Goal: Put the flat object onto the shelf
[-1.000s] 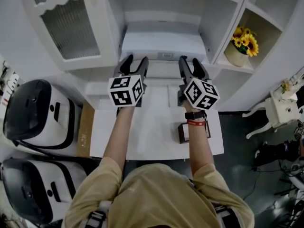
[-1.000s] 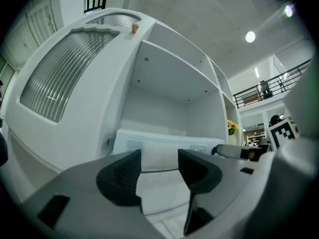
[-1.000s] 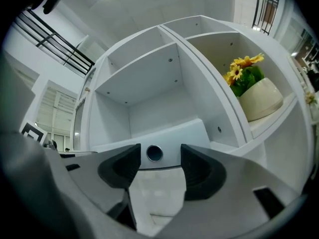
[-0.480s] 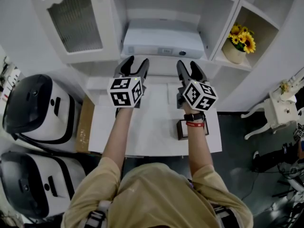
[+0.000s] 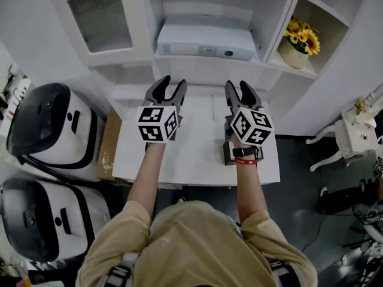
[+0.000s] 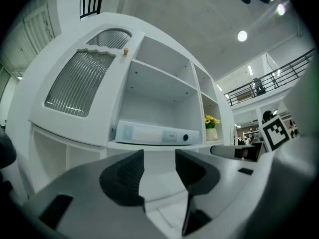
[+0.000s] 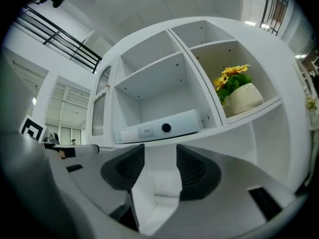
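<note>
The flat object, a white binder (image 5: 206, 40), lies flat on the middle shelf (image 5: 209, 63) of the white cabinet; it also shows ahead as the binder (image 6: 154, 133) and the binder (image 7: 164, 127) in the two gripper views. My left gripper (image 5: 172, 84) and right gripper (image 5: 240, 86) hover side by side over the white table (image 5: 191, 154), a short way in front of the shelf and clear of the binder. The jaws of both are closing. Nothing lies between the left gripper's (image 6: 159, 159) jaws or the right gripper's (image 7: 160, 157) jaws.
A pot of sunflowers (image 5: 299, 45) stands in the cabinet's right compartment. A small dark frame (image 5: 230, 154) sits on the table under my right wrist. Two black-and-white machines (image 5: 48, 127) and a cardboard box (image 5: 108, 151) stand left of the table. A ribbed-glass door (image 5: 102, 17) hangs at upper left.
Both grippers have drawn back from the shelf toward me, and their jaws have narrowed slightly. The binder stays on the shelf.
</note>
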Action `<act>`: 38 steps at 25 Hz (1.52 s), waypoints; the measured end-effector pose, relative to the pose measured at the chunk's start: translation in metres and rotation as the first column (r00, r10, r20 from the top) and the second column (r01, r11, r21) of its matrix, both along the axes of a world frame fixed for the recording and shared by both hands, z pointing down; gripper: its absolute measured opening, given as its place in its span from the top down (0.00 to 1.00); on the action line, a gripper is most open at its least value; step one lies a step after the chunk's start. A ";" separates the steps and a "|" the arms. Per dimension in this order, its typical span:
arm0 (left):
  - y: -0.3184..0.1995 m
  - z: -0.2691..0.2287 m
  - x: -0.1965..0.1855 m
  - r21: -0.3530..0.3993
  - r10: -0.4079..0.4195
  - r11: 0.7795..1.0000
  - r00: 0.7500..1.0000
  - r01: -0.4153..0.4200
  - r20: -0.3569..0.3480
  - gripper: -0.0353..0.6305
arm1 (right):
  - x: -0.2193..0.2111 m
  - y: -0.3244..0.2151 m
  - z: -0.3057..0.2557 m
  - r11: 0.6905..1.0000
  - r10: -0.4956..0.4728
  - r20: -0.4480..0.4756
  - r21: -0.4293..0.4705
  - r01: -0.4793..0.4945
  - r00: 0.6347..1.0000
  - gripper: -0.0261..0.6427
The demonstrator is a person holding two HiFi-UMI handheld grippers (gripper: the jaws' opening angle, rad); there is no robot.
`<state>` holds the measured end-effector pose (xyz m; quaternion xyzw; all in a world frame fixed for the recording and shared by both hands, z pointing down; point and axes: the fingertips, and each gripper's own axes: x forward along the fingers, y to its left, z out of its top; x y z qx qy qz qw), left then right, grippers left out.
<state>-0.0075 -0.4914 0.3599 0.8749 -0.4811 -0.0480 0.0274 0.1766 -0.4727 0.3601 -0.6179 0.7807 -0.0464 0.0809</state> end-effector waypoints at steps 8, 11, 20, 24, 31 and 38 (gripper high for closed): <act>0.037 0.029 0.001 -0.015 -0.014 1.000 1.000 0.014 0.021 0.71 | 0.000 0.038 0.029 1.000 0.010 -0.055 -0.025 -0.012 0.998 0.70; 0.049 0.044 0.001 -0.030 -0.019 0.999 0.999 0.020 0.031 0.75 | 0.001 0.050 0.041 0.999 0.014 -0.058 -0.037 -0.016 0.998 0.74; 0.079 0.078 0.008 -0.060 -0.026 0.998 0.999 0.027 0.027 0.86 | 0.007 0.079 0.077 0.996 0.029 -0.074 -0.076 -0.035 0.997 0.85; 0.088 0.090 0.003 -0.067 -0.045 0.997 0.998 0.047 0.038 0.89 | 0.008 0.089 0.085 0.996 0.041 -0.120 -0.079 -0.051 0.992 0.90; 0.095 0.098 -0.002 -0.074 -0.057 0.995 0.998 0.059 0.034 0.92 | 0.013 0.098 0.087 0.996 0.056 -0.151 -0.065 -0.066 0.987 0.93; 0.092 0.097 0.001 -0.067 -0.050 0.996 0.997 0.053 0.057 0.92 | 0.006 0.101 0.071 0.996 0.080 -0.279 -0.010 -0.086 0.957 0.93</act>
